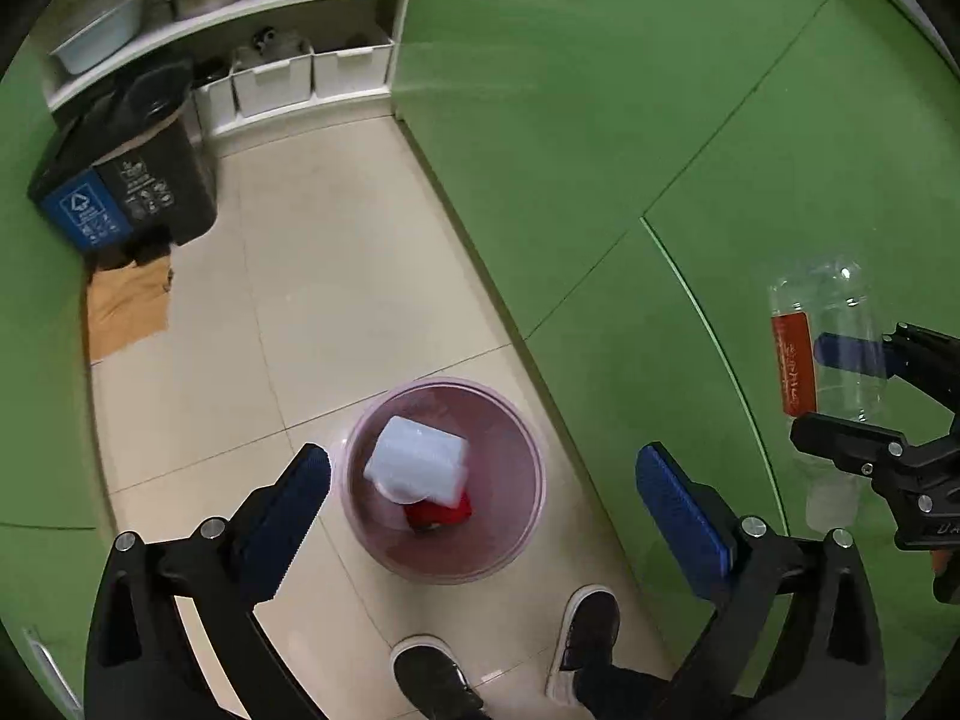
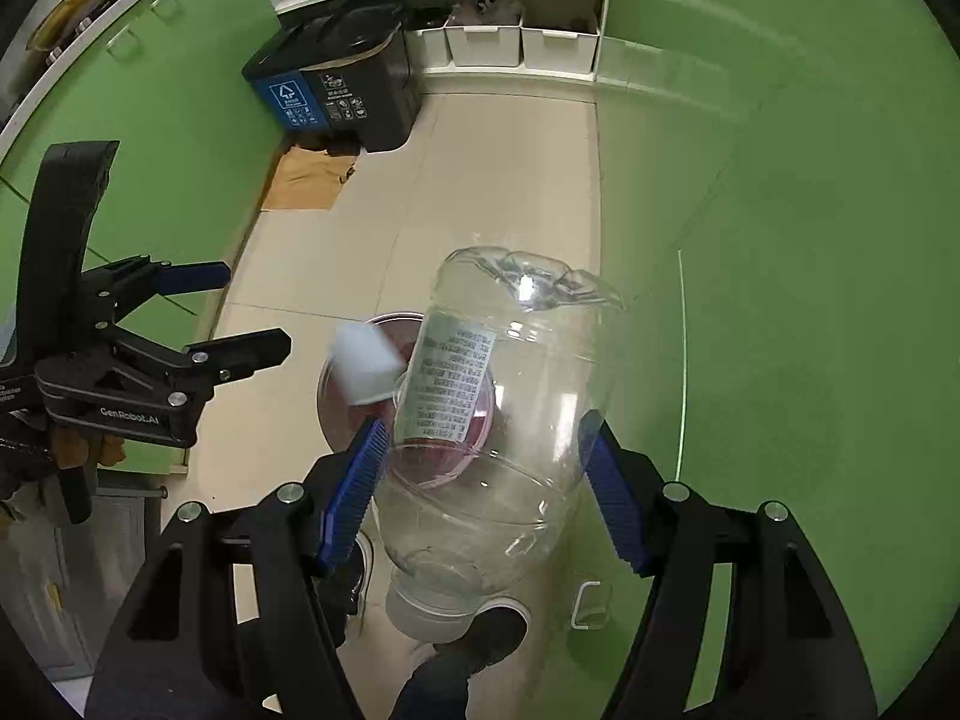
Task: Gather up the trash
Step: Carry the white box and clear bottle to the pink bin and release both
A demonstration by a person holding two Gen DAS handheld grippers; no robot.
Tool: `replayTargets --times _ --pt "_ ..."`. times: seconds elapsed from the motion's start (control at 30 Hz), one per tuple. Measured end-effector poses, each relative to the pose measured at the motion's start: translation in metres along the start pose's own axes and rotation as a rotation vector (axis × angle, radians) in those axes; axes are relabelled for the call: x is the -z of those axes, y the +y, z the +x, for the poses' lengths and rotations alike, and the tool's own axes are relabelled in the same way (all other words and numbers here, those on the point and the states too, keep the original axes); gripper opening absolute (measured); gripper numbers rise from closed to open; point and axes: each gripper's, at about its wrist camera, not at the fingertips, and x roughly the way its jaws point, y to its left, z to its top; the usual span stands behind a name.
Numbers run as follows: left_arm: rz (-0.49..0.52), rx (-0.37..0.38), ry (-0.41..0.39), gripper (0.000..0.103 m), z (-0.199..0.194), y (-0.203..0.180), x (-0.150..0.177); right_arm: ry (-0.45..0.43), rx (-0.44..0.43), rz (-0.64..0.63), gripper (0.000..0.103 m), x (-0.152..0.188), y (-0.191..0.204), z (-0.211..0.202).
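Note:
A pink see-through waste bin (image 1: 528, 456) stands on the tiled floor below me. Inside it lie a white carton (image 1: 417, 459) and a red scrap (image 1: 441, 513). My left gripper (image 1: 480, 504) hangs open above the bin with nothing between its blue pads; in the right wrist view the left gripper (image 2: 255, 306) is at the left. My right gripper (image 2: 480, 429) is shut on a clear plastic bottle (image 2: 498, 372), cap end towards the camera. The bottle (image 1: 840, 312) with its red label hangs to the right of the bin. The white carton (image 2: 366, 372) looks blurred at the bin (image 2: 393, 319) mouth.
Green cabinet doors (image 1: 600, 120) close in the right side, with more green fronts on the left. A black and blue sorting bin (image 1: 132, 180) and flat cardboard (image 1: 126, 312) sit at the far left. White boxes (image 1: 273, 84) fill a low shelf. A person's shoes (image 1: 432, 672) stand by the pink bin.

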Motion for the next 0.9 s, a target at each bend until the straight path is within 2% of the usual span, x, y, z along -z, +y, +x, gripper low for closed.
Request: replayTargets --times 0.27,0.6,0.63,0.67,0.7,0.9 --pt "-0.026 -0.024 -0.029 0.097 -0.024 0.009 -0.001 0.011 -0.059 -0.034 0.066 -0.003 0.012 0.004" --pt "-0.090 -0.075 -0.087 0.098 -0.062 0.044 0.010 0.035 -0.169 -0.124 0.068 -0.021 0.061 0.040" --pt "-0.098 -0.080 -0.092 0.098 -0.064 0.047 0.012 0.034 -0.177 -0.123 0.071 -0.023 0.064 0.042" --pt "-0.109 -0.084 -0.099 0.098 -0.067 0.051 0.014 0.031 -0.180 -0.121 0.090 -0.026 0.066 0.043" --pt "-0.115 -0.086 -0.102 0.098 -0.069 0.053 0.015 0.023 -0.178 -0.119 0.100 -0.027 0.068 0.044" --pt "-0.139 -0.102 -0.112 0.098 -0.081 0.062 0.020 0.035 -0.136 -0.111 0.100 -0.027 0.071 0.042"
